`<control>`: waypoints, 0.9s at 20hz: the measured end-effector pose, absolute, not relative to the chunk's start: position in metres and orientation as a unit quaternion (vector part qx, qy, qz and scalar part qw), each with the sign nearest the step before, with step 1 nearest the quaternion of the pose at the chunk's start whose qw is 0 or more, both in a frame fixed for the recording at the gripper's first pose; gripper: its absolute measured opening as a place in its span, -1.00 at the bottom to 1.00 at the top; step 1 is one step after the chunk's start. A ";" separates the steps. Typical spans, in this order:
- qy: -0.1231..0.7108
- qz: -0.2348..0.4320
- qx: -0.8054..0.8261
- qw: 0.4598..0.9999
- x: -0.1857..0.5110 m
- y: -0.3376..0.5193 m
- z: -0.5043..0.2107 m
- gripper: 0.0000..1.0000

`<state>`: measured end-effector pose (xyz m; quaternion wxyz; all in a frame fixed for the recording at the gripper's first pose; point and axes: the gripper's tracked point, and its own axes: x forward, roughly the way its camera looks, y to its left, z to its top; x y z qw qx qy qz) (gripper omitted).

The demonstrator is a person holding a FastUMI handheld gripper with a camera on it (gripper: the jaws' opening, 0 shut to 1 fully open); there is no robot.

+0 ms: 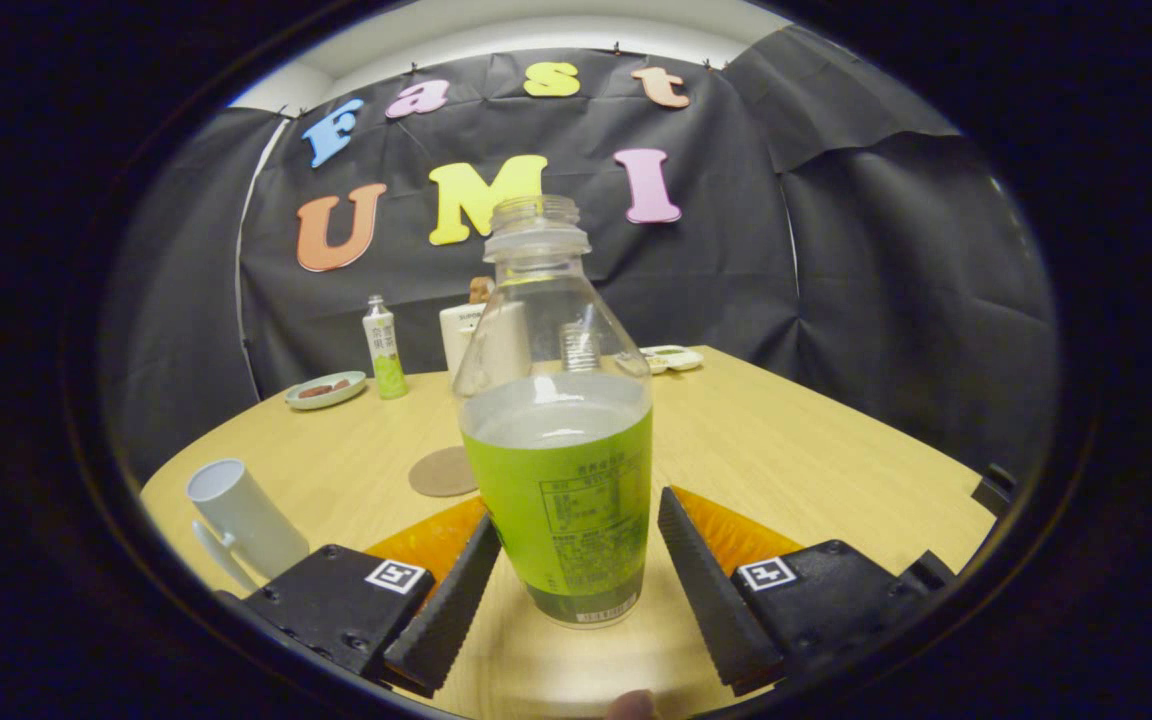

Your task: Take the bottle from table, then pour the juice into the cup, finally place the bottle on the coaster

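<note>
An uncapped clear bottle (pixel 556 480) with a green label stands upright on the wooden table (pixel 796 440), partly filled with pale juice. My gripper (pixel 576 515) is open around its lower half. The left finger (pixel 451 600) lies almost against the label, and the right finger (pixel 706 580) stands a small gap away. A white cup (pixel 241 520) with a handle stands to the left of the left finger. Just beyond that finger, left of the bottle, a round brown coaster (pixel 441 471) lies flat.
At the table's far side stand a small green-labelled bottle (pixel 385 348), a pale plate (pixel 326 390) with something dark on it, a white mug (pixel 464 335) and a flat white object (pixel 672 357). The table's right edge runs close past the right finger.
</note>
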<state>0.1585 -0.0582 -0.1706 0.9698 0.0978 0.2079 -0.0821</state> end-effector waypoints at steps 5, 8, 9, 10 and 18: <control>0.207 -0.086 0.095 0.970 0.158 -0.054 -0.166 0.69; 0.214 -0.079 0.086 0.970 0.160 -0.050 -0.160 0.65; 0.212 -0.076 0.078 0.971 0.160 -0.050 -0.154 0.63; 0.209 -0.077 0.067 0.973 0.160 -0.051 -0.145 0.62; 0.194 -0.043 -0.050 0.979 0.166 -0.027 -0.093 0.54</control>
